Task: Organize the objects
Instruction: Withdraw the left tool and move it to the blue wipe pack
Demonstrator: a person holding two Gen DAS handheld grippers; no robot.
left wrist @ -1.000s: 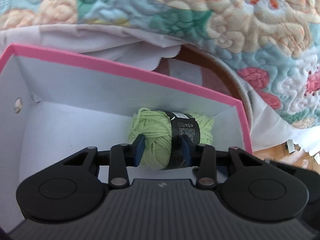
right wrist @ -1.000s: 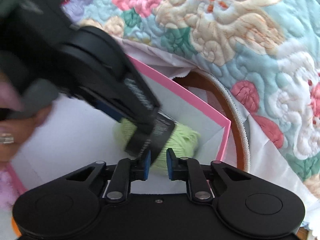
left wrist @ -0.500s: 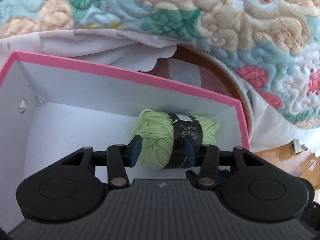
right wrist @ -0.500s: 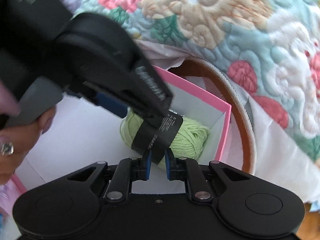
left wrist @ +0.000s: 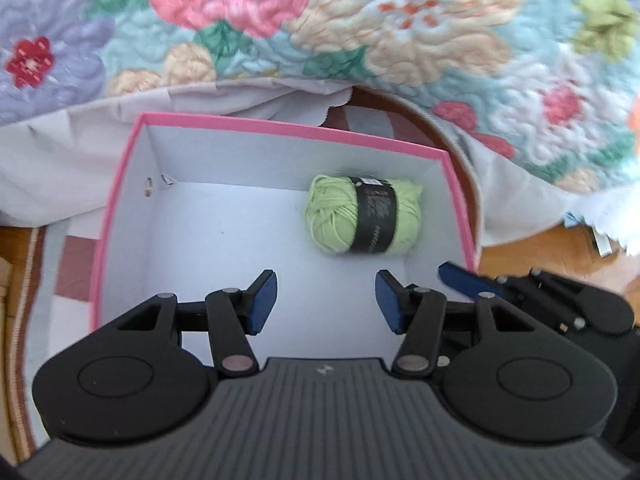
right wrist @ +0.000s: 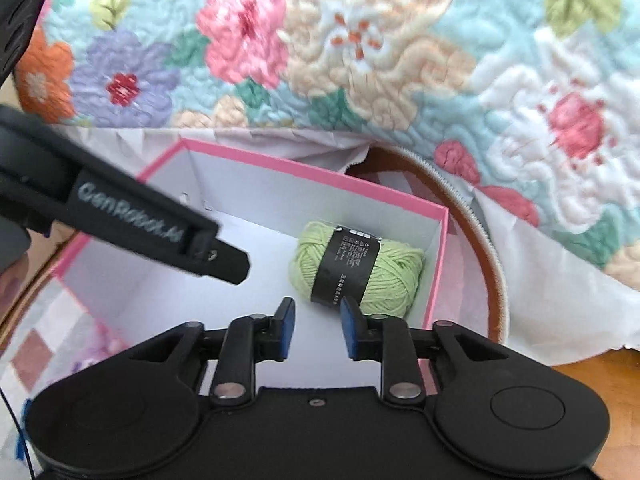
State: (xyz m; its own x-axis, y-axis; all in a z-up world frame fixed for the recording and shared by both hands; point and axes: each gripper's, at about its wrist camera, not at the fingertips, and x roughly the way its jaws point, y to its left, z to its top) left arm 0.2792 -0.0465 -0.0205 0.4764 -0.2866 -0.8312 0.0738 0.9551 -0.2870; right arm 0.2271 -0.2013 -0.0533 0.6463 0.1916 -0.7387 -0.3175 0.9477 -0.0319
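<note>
Lying in the box's point(left wrist: 280, 128) far right corner, the yarn point(left wrist: 362, 214) touches neither gripper; the left gripper point(left wrist: 326, 306) gapes wide, the right gripper point(right wrist: 318, 328) stands narrower, both empty

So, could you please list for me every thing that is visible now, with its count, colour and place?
yarn ball: one, light green with a black label band, lying in the box's far right corner
box: one, pink rim, white inside, on the rug
quilt: one, floral pastel, behind the box
sheet: one, white, hanging under the quilt
rug: one, checked with a brown border, under the box
floor: wooden, right of the box
left gripper: black, blue fingers open, over the box
right gripper: black, blue fingers open, near the yarn
</note>
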